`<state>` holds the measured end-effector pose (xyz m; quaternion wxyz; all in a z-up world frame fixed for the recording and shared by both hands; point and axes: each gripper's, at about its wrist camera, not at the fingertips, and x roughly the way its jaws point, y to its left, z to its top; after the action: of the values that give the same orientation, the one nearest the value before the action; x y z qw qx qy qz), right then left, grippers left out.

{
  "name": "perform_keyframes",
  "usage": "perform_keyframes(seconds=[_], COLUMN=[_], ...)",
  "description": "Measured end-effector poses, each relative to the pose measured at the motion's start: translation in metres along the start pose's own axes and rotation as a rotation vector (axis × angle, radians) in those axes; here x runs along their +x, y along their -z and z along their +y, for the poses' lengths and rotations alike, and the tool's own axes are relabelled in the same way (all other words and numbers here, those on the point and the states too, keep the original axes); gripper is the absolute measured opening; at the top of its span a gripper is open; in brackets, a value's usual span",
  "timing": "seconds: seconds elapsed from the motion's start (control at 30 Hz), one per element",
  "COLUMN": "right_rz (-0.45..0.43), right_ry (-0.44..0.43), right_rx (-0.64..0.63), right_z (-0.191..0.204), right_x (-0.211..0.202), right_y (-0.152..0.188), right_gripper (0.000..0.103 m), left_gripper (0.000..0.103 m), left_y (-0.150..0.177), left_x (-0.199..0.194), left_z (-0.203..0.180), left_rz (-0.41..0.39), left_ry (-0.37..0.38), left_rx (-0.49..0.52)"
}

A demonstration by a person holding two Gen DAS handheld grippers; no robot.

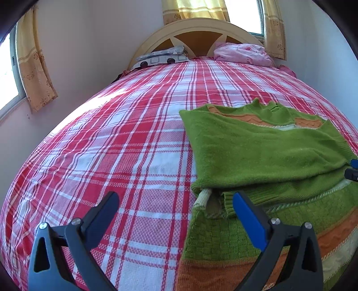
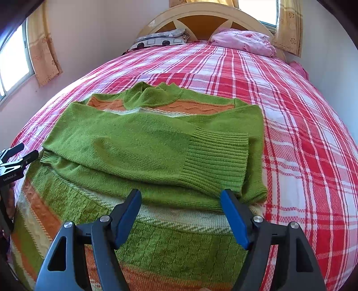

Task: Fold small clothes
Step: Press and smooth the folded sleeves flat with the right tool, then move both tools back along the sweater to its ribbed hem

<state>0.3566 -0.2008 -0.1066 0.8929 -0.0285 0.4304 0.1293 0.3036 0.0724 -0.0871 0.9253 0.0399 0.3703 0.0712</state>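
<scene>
A small green knitted sweater [image 2: 143, 143] with orange and cream stripes lies flat on the red plaid bed sheet [image 2: 302, 138], both sleeves folded across its chest. My right gripper [image 2: 180, 199] hovers open over the sweater's lower middle, just below the ribbed cuff [image 2: 217, 161], with nothing between its fingers. In the left wrist view the sweater [image 1: 264, 152] fills the right side. My left gripper [image 1: 175, 201] stands open at the sweater's left edge, one finger over bare sheet [image 1: 111, 138], the other over the knit. The right gripper's tip [image 1: 352, 170] shows at that view's right edge, and the left gripper [image 2: 13, 161] at the right view's left edge.
At the head of the bed lie a grey patterned pillow [image 2: 161, 39] and a bundled pink blanket [image 2: 243, 41] against a cream headboard [image 2: 201, 20]. Walls with curtained windows [image 1: 6, 73] close in on both sides. Plaid sheet stretches beyond the sweater.
</scene>
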Motion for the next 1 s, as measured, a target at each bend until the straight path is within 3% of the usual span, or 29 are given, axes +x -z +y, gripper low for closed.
perform_keyframes(seconds=[0.67,1.0], right_rz=[0.001,-0.019], right_ry=[0.004,-0.032], right_rx=[0.070,0.041], right_z=[-0.013,0.008], right_x=[-0.022,-0.053], right_y=[0.022,0.052], right_gripper=[0.075,0.075], left_gripper=[0.103,0.103], left_y=[0.017,0.042], left_x=[-0.047,-0.074], left_z=[-0.009,-0.011], left_rz=[-0.033,-0.032], left_ry=[0.057,0.097], left_rx=[0.010,0.034])
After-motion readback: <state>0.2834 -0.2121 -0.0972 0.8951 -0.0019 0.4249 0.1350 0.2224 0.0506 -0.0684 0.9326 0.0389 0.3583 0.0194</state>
